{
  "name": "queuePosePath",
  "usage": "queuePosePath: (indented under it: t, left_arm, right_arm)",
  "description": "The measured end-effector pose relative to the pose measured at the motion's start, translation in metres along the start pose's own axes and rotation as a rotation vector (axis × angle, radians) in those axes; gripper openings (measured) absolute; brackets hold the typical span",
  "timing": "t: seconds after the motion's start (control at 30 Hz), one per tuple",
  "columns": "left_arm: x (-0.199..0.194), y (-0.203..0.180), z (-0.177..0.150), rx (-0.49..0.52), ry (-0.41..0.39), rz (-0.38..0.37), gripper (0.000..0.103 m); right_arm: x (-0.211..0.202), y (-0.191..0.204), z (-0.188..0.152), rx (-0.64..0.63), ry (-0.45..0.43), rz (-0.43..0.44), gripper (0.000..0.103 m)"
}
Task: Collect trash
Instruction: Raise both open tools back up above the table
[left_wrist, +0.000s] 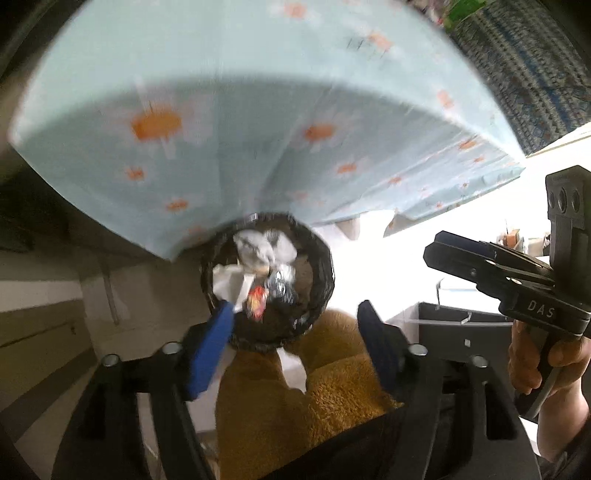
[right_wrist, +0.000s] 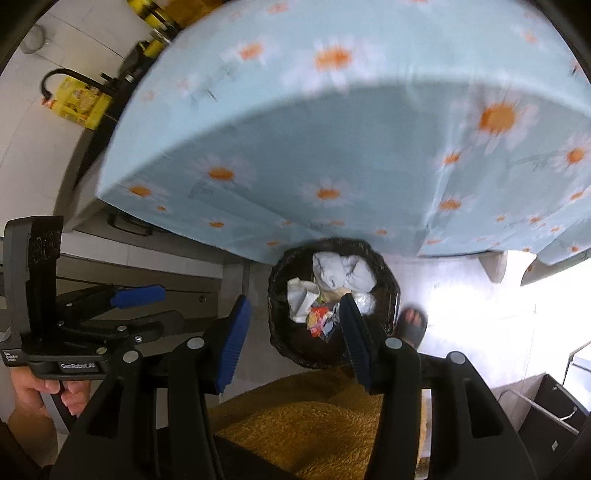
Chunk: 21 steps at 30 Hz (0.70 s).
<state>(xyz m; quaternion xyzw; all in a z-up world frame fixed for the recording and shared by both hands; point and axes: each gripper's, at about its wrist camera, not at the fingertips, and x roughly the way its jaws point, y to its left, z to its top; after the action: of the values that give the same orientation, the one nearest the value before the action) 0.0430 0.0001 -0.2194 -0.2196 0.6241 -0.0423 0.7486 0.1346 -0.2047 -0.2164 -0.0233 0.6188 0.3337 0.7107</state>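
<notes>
Down in the left wrist view, one left gripper (left_wrist: 295, 332) has its two blue fingers spread wide with nothing between them, above one black trash bin (left_wrist: 325, 266) on the floor by the daisy tablecloth (left_wrist: 258, 147); one right gripper (left_wrist: 443, 247) shows at the side, and I cannot tell how wide it is. Next, in the right wrist view, the right gripper (right_wrist: 295, 332) is wide and holds nothing over the same trash bin (right_wrist: 275, 295), which holds two white paper wads (right_wrist: 343, 271) and one colorful wrapper (right_wrist: 319, 319), while one left gripper (right_wrist: 147, 306) at the side is spread wide.
</notes>
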Motion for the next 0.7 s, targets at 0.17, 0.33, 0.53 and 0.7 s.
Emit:
queuePosePath:
  t: [0.17, 0.33, 0.53, 0.7]
  left_arm:
    - [-0.036, -0.016, 0.006, -0.005, -0.086, 0.003, 0.069]
    - [-0.069, -0.041, 0.012, 0.003, -0.162, 0.016, 0.081]
    - [-0.112, -0.074, 0.019, -0.001, -0.275, 0.09, 0.091]
    - [-0.147, -0.09, 0.02, -0.023, -0.38, 0.119, 0.096]
  right_arm:
    - [-0.05, 0.005, 0.008, -0.025, -0.105, 0.021, 0.057]
    - [-0.093, 0.008, 0.014, -0.073, -0.197, 0.035, 0.062]
    - [-0.143, 0.01, 0.024, -0.128, -0.28, 0.074, 0.084]
    - [-0.183, 0.013, 0.032, -0.184, -0.369, 0.08, 0.095]
